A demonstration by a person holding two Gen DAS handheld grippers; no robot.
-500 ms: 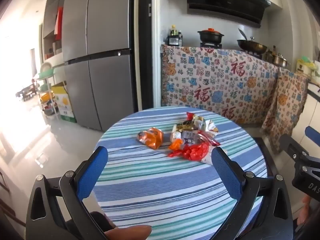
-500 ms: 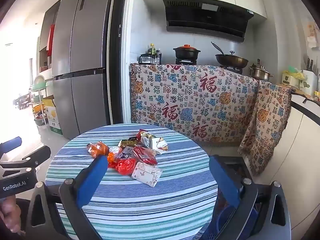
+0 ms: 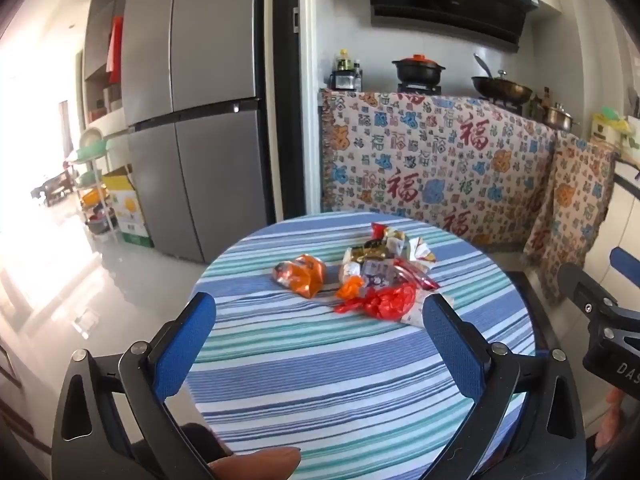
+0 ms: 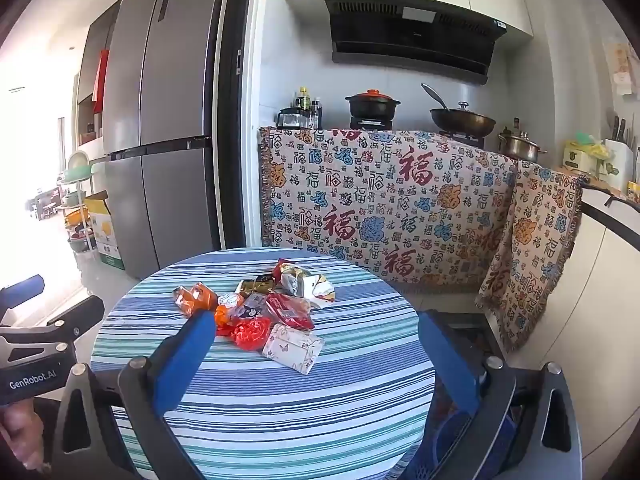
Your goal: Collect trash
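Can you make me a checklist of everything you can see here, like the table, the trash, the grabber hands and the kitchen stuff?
Surface: round table under a blue, teal and white striped cloth.
Job's things: pile of wrappers near the table's middle; an orange wrapper lies slightly apart on its left; a white butterfly-print packet sits at the near edge.
Clutter: nothing seen on the table besides the trash.
Grippers: left gripper open, holding nothing, short of the pile; right gripper open, holding nothing.
Cables: nothing seen.
Surroundings: grey fridge, patterned cloth draped over the counter, black pot with red lid, wok, range hood; something blue below the table edge, unclear what.
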